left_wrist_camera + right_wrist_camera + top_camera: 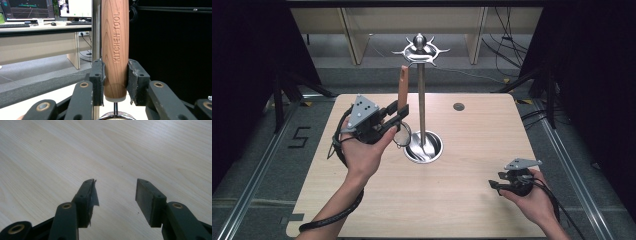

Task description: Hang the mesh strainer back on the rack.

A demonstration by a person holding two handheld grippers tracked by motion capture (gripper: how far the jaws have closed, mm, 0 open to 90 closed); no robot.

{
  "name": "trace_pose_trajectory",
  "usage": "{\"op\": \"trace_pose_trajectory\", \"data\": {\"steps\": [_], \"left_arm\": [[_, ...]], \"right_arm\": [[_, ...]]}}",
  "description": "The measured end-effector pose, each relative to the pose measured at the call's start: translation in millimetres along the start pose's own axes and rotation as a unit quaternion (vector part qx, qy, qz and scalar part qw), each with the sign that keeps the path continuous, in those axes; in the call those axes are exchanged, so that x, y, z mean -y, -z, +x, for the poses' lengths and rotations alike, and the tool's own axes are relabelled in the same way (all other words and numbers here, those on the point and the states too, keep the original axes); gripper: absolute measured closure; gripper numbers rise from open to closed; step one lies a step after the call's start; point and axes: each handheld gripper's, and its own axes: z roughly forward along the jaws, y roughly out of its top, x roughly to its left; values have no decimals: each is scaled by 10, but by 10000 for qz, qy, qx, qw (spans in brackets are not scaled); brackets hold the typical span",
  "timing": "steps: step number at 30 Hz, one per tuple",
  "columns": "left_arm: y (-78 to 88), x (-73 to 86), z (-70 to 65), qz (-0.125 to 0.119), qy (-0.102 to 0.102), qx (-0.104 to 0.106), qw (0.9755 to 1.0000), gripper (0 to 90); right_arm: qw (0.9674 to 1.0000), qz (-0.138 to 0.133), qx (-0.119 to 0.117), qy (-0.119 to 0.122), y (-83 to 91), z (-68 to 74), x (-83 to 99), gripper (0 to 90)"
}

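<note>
Left gripper (pixel 398 114): it pinches the tool (pixel 403 86) at the low end of its wooden handle; in the left gripper view both pads (pixel 98 75) press on the wood, one on each side.
Tool: it stands nearly upright, handle up, just left of the pole (pixel 421 97) of the rack. The handle carries the words "KITCHEN TOOL". Under the handle a thin metal stem goes down to a round metal head (pixel 401 134); it looks like a small strainer, but I cannot tell for sure.
Rack: a metal stand with a round base (pixel 424 148) on the table (pixel 462 200) and a crown of hooks (pixel 420 49) on top. The tool's handle ends below the hooks.
Right gripper (pixel 498 185): it rests low over the table near the right front corner, well apart from the rack. Its jaws are spread, with bare table between them (pixel 116 192).
</note>
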Motion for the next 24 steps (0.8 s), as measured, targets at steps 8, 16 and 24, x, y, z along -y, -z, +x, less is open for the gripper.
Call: {"op": "trace_pose_trajectory", "data": {"steps": [8,16,24], "left_arm": [[-45,-40,5,16,-46,-55,10000,679],[-75,-58,22,53,-45,-76,9999,679],[-108,-86,20,35,-64,-144,9999,679]], "right_arm": [[10000,-10,-2,44,-1,-1,1,505],[10000,4,-18,2,-2,5,-1,504],[10000,12,-12,6,-2,2,1,504]]}}
